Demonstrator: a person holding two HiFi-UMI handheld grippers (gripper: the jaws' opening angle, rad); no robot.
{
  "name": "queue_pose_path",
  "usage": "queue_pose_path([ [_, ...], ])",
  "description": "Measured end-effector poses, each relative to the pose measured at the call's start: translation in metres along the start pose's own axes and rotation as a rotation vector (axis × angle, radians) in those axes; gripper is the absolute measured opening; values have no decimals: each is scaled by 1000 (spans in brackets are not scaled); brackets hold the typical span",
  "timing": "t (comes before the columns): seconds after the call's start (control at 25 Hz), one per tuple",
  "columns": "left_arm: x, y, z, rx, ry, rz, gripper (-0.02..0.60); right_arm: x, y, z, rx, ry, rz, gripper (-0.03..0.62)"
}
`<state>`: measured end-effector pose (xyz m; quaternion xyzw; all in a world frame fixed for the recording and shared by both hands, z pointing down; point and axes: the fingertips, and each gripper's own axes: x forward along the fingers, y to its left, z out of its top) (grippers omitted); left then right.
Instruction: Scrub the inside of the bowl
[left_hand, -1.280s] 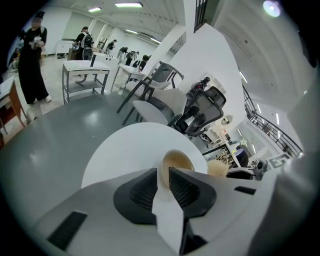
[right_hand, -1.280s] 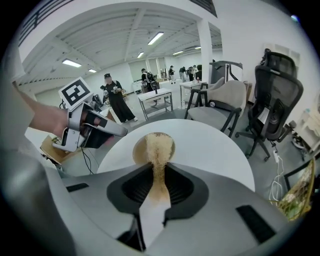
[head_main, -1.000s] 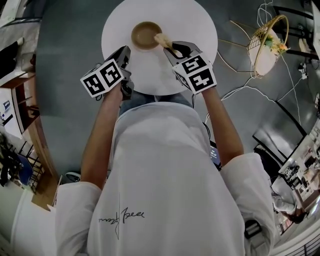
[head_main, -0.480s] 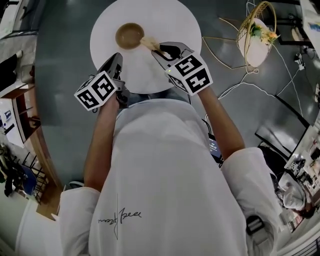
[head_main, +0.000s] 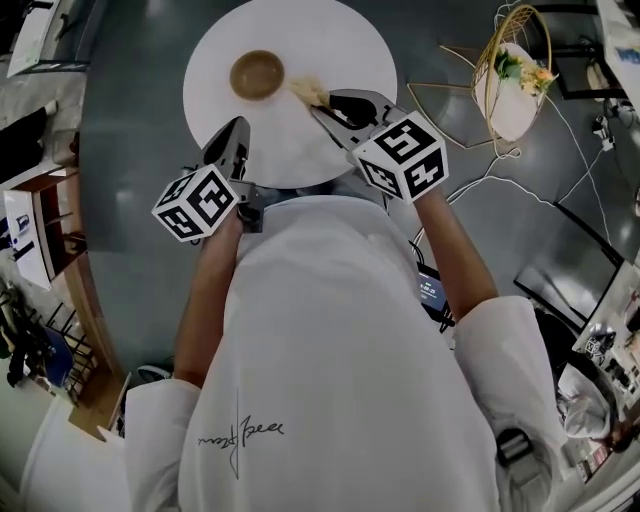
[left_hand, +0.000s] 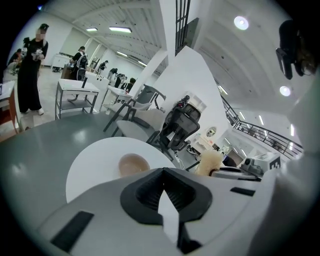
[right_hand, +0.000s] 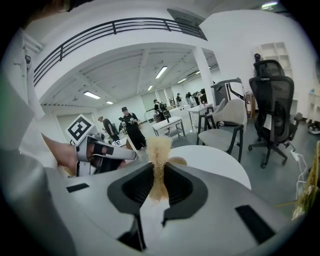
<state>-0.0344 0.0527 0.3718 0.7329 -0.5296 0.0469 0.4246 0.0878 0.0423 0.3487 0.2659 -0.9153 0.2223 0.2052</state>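
My claw (right_hand: 159, 172) fills the lower half of the frame, its two jaws pressed together on the pale stem of a scrubbing brush (right_hand: 160, 150), whose frizzy tan tuft stands upright at the centre. Just right of the tuft a sliver of the bowl (right_hand: 178, 161) peeks out, on the round white table (right_hand: 217, 165) at centre right. At centre left sits the left gripper (right_hand: 105, 152), its marker cube above it. A black office chair (right_hand: 272, 107) stands at the right.
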Motion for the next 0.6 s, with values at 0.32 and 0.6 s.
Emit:
queue_pose_path([
  [0.32, -21, -7, 10, 17, -53, 1, 5, -16, 7, 8, -12, -44, 22, 80],
  [0.6, -35, -31, 17, 92, -92, -1, 5, -49, 10, 8, -21, -75, 29, 80],
])
